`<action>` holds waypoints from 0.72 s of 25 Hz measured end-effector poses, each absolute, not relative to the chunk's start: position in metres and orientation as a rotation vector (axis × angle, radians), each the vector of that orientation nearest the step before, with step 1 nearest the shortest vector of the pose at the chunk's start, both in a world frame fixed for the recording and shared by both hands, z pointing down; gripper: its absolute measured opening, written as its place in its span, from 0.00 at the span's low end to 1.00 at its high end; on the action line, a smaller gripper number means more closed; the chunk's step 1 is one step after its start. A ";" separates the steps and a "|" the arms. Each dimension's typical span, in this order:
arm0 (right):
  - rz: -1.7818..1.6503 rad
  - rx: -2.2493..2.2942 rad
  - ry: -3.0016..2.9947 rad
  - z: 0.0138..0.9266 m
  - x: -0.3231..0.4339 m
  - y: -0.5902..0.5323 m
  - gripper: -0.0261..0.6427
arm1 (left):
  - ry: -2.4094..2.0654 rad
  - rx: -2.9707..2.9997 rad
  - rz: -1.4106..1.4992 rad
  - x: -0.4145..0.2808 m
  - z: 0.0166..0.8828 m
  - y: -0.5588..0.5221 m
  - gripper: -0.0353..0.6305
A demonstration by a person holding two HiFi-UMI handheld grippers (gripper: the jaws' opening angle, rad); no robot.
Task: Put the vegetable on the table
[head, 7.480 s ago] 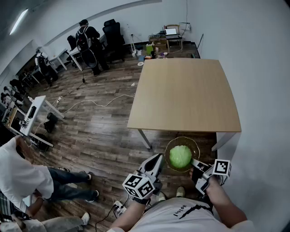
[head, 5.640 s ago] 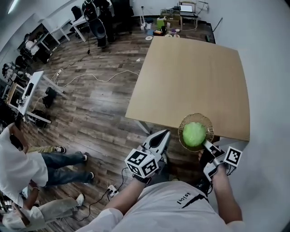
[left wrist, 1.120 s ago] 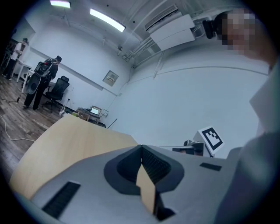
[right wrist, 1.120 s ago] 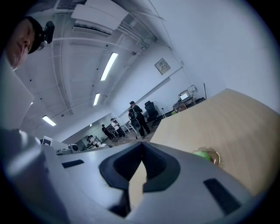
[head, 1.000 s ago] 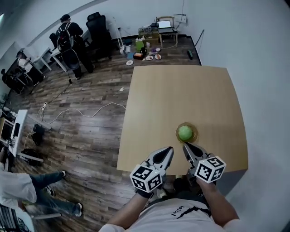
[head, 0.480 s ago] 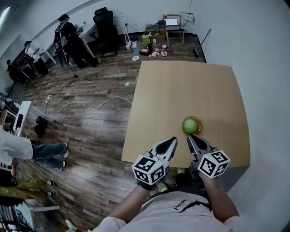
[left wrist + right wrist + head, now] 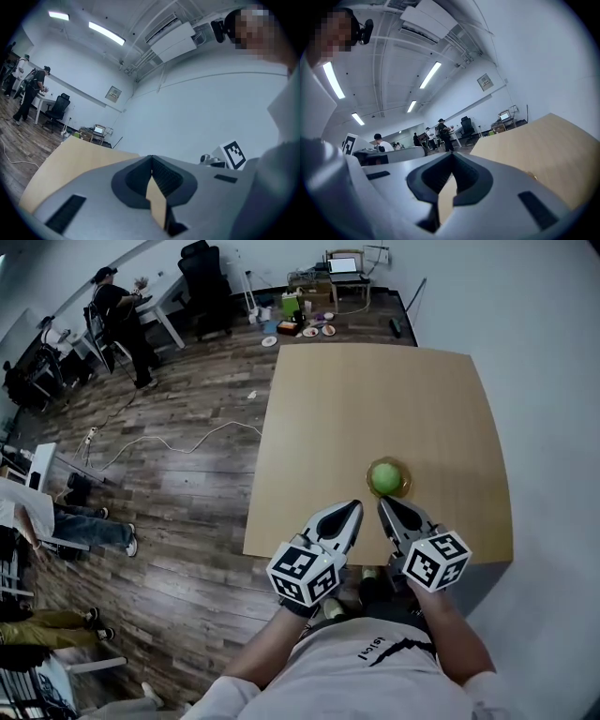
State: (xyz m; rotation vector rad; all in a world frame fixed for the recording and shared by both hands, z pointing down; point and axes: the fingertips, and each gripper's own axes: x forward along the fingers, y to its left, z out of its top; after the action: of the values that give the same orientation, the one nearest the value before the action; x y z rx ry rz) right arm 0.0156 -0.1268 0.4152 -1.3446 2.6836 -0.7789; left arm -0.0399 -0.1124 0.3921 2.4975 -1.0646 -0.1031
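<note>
Left gripper (image 7: pixel 353 507) and right gripper (image 7: pixel 383 503): jaws closed, empty, above the table (image 7: pixel 375 399) near its front edge. Cabbage (image 7: pixel 385 477) in bowl (image 7: pixel 405 483) just ahead, open tabletop beyond.

Fingers of the left gripper (image 7: pixel 152 159) meet, tan table (image 7: pixel 65 157) beyond.

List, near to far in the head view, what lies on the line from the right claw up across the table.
The right claw → green vegetable in its bowl → bare table → plates on the floor → laptop.
</note>
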 end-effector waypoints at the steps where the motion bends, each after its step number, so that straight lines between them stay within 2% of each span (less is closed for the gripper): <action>1: -0.771 -1.350 2.689 0.417 0.017 -0.128 0.06 | -1.068 2.497 -0.101 -0.038 0.393 -0.114 0.07; 18: -0.743 -1.387 2.721 0.418 0.029 -0.127 0.06 | -1.093 2.491 -0.084 -0.032 0.396 -0.115 0.07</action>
State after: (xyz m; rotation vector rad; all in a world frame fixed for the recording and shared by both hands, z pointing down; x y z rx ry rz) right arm 0.0286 -0.1266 0.4178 -1.3868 2.7210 -0.7428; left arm -0.0322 -0.1151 0.3958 2.4908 -1.0931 -0.0835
